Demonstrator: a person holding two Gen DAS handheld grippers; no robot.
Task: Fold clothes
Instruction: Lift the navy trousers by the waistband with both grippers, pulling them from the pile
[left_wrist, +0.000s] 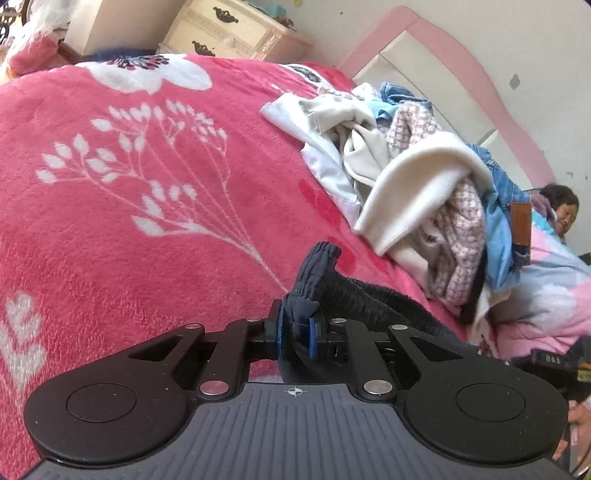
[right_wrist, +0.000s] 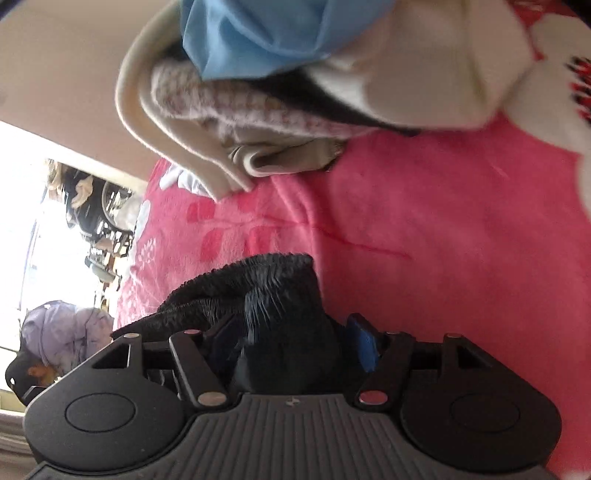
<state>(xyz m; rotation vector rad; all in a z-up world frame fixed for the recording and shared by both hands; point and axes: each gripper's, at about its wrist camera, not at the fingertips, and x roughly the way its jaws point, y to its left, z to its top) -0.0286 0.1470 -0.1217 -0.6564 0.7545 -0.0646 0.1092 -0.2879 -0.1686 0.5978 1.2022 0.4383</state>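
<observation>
A dark navy garment (left_wrist: 325, 273) with a gathered elastic band lies on the pink flowered blanket (left_wrist: 147, 221). My left gripper (left_wrist: 295, 332) is shut on a bunched end of that band, with both blue pads pressing the cloth. In the right wrist view the same dark garment (right_wrist: 273, 295) sits heaped between the spread jaws of my right gripper (right_wrist: 288, 338). The right blue pad (right_wrist: 364, 343) shows bare beside the cloth, while the other finger is hidden behind it. A pile of loose clothes (left_wrist: 424, 177) in cream, checked pink and blue lies just beyond.
The clothes pile (right_wrist: 258, 110) fills the top of the right wrist view over the pink blanket (right_wrist: 443, 240). A cream bedside cabinet (left_wrist: 221, 29) and a pink headboard (left_wrist: 443, 48) stand behind the bed. A person (left_wrist: 561, 214) sits at the far right.
</observation>
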